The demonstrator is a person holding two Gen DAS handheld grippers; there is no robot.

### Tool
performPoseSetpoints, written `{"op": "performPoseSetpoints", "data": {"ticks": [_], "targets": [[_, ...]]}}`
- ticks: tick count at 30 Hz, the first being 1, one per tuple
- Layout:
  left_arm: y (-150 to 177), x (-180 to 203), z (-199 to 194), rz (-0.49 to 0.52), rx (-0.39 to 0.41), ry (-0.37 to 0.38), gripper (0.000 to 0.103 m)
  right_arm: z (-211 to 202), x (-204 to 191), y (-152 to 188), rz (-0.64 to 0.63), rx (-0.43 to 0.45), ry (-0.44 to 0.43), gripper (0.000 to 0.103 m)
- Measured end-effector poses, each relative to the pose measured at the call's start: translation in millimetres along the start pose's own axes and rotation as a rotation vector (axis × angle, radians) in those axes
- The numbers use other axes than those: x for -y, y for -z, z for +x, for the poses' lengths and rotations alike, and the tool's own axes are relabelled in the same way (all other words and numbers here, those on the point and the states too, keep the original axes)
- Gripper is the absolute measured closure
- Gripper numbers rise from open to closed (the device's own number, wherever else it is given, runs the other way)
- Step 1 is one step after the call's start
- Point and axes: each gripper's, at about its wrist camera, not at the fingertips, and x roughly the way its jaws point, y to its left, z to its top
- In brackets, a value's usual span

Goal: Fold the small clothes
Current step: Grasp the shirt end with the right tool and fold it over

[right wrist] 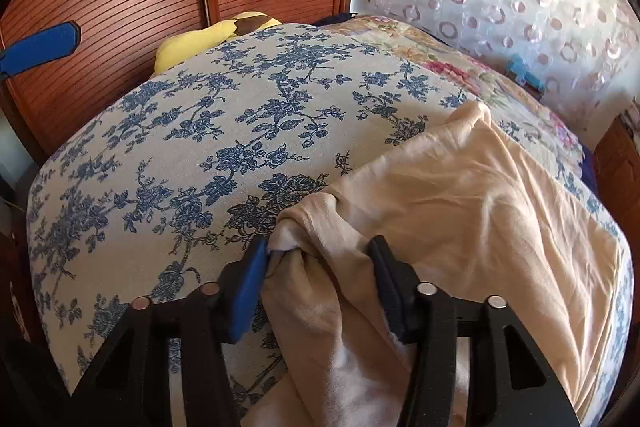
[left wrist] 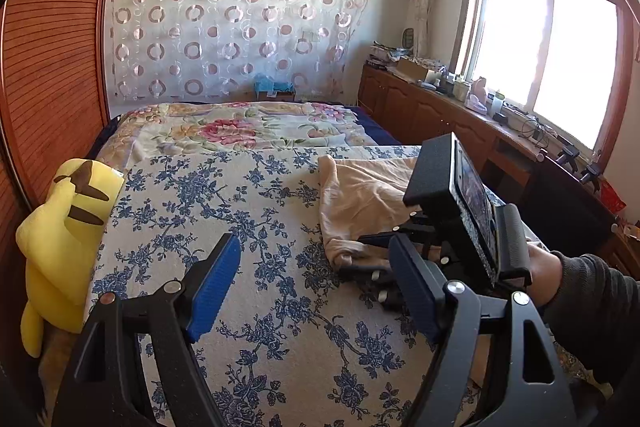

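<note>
right wrist view alone shows right gripper [right wrist: 320,267] clamped on cream garment [right wrist: 460,187]; left gripper [left wrist: 316,275] apart.

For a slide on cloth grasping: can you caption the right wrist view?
Right gripper closed on a bunched edge of the beige garment on the blue-flowered bedspread.

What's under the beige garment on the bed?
The beige garment lies on the blue floral cover, which shows all around it. What the cloth covers directly, I can't see.
</note>
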Motion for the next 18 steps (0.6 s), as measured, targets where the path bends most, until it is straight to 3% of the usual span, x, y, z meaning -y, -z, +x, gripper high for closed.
{"op": "performPoseSetpoints", "data": {"ticks": [1,3,8,13,18], "targets": [[0.3,0.4,0.4,0.0,-0.001,0.001,0.026,-1.6,4.0,0.1,0.002,0.0,0.019,0.088],[0.9,0.9,0.8,0.003,-0.003,0.004,0.026,-5.8,16.2,0.3,0.04,0.012,-0.034,0.089],[2.4,4.0,2.5,0.007,-0.009,0.011,0.026,-52.3,57.1,-0.1,0.148,0.149,-0.039,0.089],[5.2,9.8,7.3,0.019,-0.022,0.023,0.026,-92.8,109.2,-0.7,0.22,0.207,0.065,0.089],[6.2,13.2,10.6,0.029,-0.031,0.032,0.026,-107.0,166.3,2.4,0.298,0.195,0.2,0.089]]}}
